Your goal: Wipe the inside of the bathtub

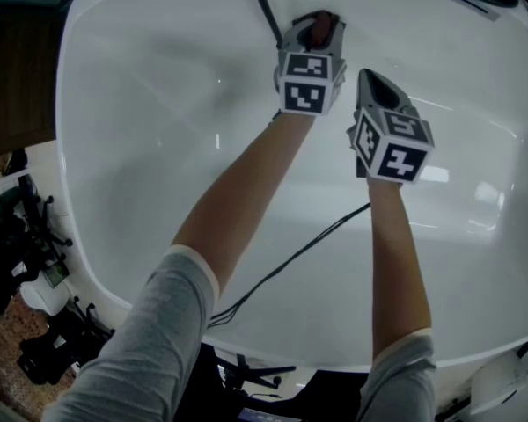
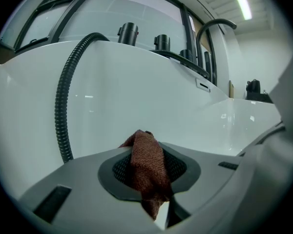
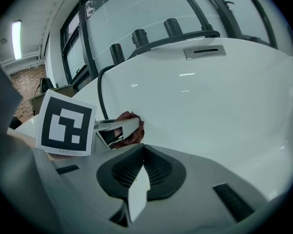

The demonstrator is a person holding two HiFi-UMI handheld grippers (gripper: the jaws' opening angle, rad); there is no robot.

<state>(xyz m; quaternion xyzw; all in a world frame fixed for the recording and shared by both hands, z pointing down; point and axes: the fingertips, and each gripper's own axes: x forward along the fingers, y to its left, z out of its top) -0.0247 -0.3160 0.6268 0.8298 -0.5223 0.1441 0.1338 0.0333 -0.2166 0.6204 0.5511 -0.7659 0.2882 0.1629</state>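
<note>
Bathtub, white and glossy, fills nearly everything below the person, who leans in over its near rim. It lies open side up, and its long axis seems to run left to right across the head view, with the dark tap fittings on the far rim. At the left a black corrugated shower hose hangs down the far inner wall. Just beside it the left gripper is clamped on a reddish-brown cloth, a folded strip that runs along the jaws and pokes out toward that wall. Whether it touches the wall I cannot tell. To its right the right gripper hangs over the basin, jaws pressed together on nothing. A thin black cable trails over the floor. I see no streaks or suds, so the wiped part cannot be judged; most of the basin looks left to do.
</note>
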